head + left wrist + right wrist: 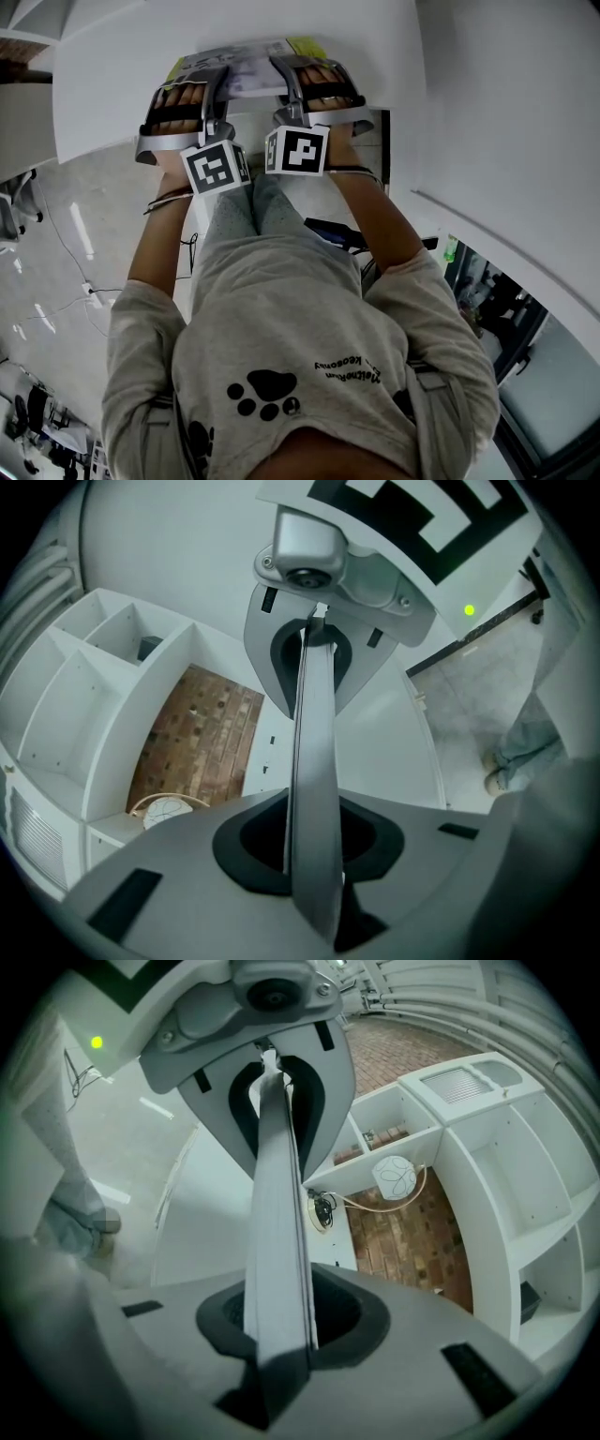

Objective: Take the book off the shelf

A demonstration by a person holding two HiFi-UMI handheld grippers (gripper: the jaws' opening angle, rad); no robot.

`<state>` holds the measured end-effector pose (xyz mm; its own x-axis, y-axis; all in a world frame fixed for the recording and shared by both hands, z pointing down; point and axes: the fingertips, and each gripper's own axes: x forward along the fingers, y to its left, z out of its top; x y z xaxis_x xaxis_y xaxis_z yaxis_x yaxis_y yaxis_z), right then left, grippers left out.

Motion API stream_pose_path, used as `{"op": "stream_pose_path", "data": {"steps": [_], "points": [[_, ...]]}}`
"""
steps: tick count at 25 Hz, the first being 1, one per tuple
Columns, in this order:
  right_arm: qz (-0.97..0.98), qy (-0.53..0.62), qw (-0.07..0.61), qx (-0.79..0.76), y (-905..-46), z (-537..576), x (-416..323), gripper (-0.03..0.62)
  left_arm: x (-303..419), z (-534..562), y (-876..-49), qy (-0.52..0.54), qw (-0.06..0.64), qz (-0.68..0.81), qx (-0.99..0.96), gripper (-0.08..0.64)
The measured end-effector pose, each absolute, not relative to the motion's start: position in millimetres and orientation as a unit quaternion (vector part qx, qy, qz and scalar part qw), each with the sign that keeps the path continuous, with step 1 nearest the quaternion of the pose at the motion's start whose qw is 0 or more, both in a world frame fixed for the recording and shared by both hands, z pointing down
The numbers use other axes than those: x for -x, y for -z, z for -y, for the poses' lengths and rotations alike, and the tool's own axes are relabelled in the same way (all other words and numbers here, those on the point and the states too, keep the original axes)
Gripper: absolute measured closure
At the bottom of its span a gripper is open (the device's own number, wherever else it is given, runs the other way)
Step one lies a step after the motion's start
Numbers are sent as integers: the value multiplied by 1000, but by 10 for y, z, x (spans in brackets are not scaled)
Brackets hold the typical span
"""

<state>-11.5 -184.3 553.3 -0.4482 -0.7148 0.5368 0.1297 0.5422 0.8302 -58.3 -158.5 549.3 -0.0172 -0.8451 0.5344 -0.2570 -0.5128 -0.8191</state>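
My grey sweatshirt has black paw prints and small lettering. Thin bands ring my wrists. The left gripper and right gripper are silver-grey, with black-and-white cubes.

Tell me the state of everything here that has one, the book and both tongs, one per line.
book: closed, off the shelf, held by both tongs.
left tongs: shut on the book's edge.
right tongs: shut on the book's edge.
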Motion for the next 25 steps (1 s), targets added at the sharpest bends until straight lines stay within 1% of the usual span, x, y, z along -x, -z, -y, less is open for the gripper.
{"op": "stream_pose_path", "data": {"steps": [13, 25], "points": [[744, 392, 513, -168, -6093, 1884, 172, 508, 649, 1653, -6009, 597, 210, -382, 674, 480], [724, 410, 538, -138, -6498, 2071, 245, 511, 723, 1791, -6405, 610, 170, -367, 682, 480]]}}
